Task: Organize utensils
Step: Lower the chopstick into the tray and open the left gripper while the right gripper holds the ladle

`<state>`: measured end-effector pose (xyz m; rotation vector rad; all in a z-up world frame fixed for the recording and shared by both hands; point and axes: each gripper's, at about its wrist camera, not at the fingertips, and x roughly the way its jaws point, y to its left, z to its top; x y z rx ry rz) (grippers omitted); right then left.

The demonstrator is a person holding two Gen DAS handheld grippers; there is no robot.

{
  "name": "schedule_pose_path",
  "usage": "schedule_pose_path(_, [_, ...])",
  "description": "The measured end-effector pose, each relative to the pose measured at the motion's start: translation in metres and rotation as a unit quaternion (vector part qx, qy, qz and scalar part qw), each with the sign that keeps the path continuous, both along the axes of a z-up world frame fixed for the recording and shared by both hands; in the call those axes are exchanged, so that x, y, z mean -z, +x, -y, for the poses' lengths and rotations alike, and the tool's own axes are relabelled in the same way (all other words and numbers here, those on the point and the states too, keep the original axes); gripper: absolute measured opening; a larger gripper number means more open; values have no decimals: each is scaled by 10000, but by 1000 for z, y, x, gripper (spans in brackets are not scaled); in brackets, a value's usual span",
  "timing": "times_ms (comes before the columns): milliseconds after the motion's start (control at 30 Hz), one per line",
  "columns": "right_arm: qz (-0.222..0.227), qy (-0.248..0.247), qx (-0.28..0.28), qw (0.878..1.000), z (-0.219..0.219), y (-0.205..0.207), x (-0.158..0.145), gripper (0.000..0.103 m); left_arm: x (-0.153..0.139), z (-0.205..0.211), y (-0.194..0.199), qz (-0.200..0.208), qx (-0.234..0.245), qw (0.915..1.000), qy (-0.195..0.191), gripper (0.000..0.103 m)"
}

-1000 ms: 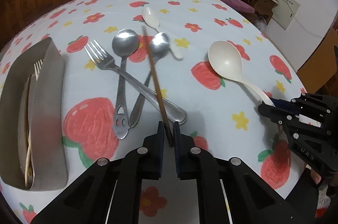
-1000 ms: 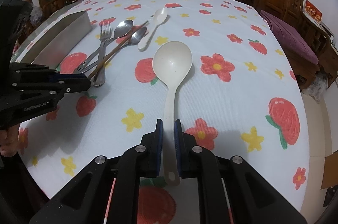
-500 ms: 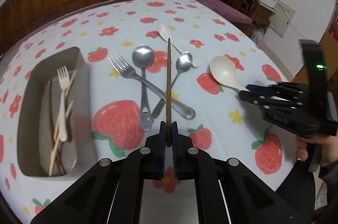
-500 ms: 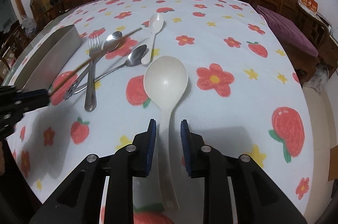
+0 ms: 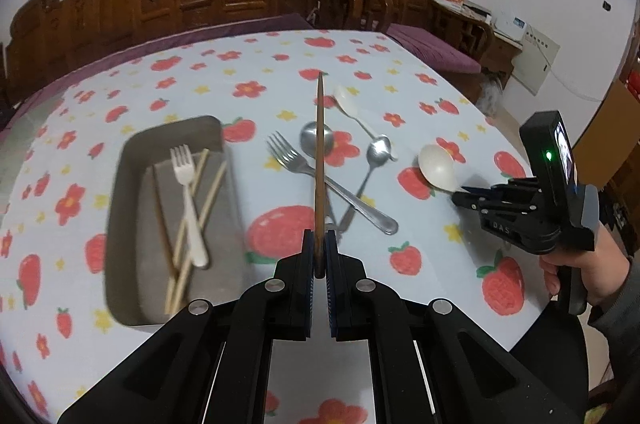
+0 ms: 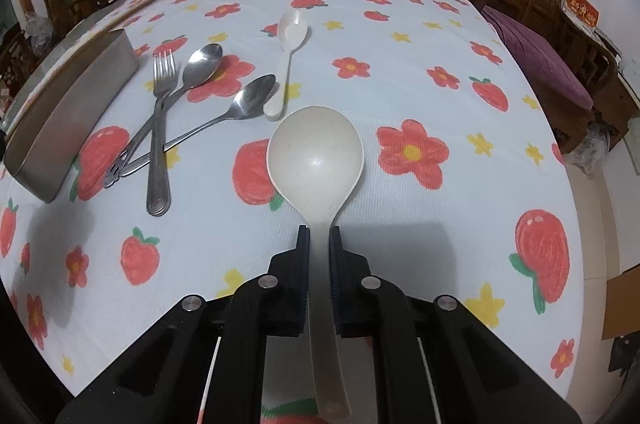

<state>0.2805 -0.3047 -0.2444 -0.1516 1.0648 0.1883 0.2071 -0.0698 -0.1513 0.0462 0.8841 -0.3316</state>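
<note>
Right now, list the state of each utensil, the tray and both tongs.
Left tongs: shut on the brown chopstick, lifted.
Right tongs: closing around the big white spoon on the table.
Metal tray: holds a white fork and chopsticks.
Metal fork, two metal spoons, small white spoon: lying loose.

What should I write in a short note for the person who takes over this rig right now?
Left gripper: shut on a dark chopstick, lifted.
Right gripper: jaws closing around the big white ladle handle.
Metal tray: holds a white fork and chopsticks.
Left on the tablecloth: metal fork, two metal spoons, small white spoon.
</note>
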Motion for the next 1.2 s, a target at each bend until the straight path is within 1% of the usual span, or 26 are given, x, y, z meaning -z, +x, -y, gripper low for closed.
schedule_pose_path(100, [64, 32, -12, 10000, -4, -5, -8, 11, -6, -12, -3, 50, -69, 10000, -4, 4])
schedule_pose_path(267, [258, 143, -114, 9995, -17, -12, -29, 11, -11, -38, -6, 83, -217, 9997, -5, 4])
schedule_pose_path(433, [462, 215, -301, 9982, -38, -17, -53, 11, -10, -59, -5, 47, -372, 9993, 49, 4])
schedule_pose_path(567, [546, 295, -418, 9972, -53, -20, -64, 11, -6, -74, -6, -4, -485, 9988, 104, 4])
schedule_pose_path(933, [662, 445, -817, 9935, -96, -31, -83, 11, 12, -104, 1, -264, -721, 9966, 294, 4])
schedule_pose_path(1200, [684, 420, -1081, 9909, -118, -39, -90, 11, 26, -113, 7, -501, -786, 9952, 314, 4])
